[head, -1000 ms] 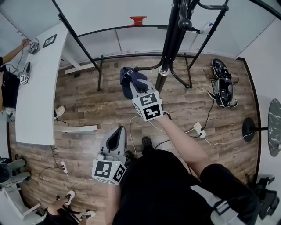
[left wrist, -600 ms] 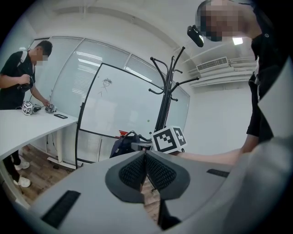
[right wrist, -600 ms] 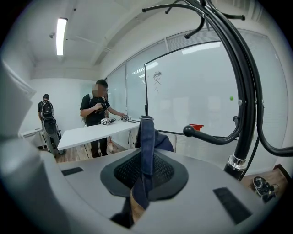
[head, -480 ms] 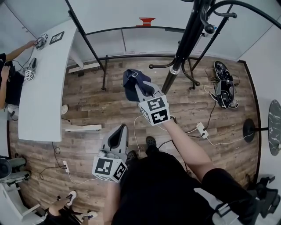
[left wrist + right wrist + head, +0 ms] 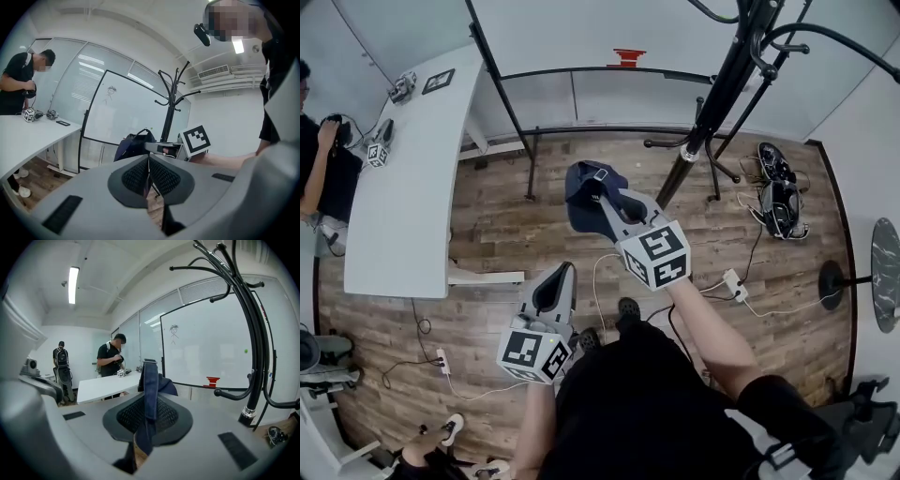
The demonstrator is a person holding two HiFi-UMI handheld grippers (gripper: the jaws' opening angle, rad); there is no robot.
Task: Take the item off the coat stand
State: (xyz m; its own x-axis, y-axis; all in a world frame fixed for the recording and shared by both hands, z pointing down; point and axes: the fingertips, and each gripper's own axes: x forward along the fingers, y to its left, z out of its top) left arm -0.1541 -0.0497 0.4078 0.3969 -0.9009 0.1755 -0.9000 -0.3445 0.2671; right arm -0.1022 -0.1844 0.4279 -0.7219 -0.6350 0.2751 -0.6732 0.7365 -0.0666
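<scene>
The item is a dark blue fabric bag [image 5: 584, 190] with a strap. It hangs free of the black coat stand [image 5: 713, 101], to the stand's left in the head view. My right gripper [image 5: 606, 200] is shut on its strap [image 5: 150, 389], which runs up between the pads to the bag's body [image 5: 165, 385]. The stand's curved hooks [image 5: 243, 291] rise at the right of the right gripper view. My left gripper [image 5: 560, 278] is lower and nearer the body, shut with nothing between its pads. From the left gripper view [image 5: 148, 165], the bag [image 5: 133, 146] hangs ahead.
A long white table [image 5: 405, 192] runs along the left, with a person [image 5: 321, 157] at its far end. A black-framed whiteboard [image 5: 581, 89] stands at the back. Cables and gear [image 5: 776, 191] and a power strip [image 5: 731, 279] lie on the wooden floor at the right.
My right gripper has carried the bag away from the stand, which now sits further right and apart from it. My left gripper has shifted a little along with the body.
</scene>
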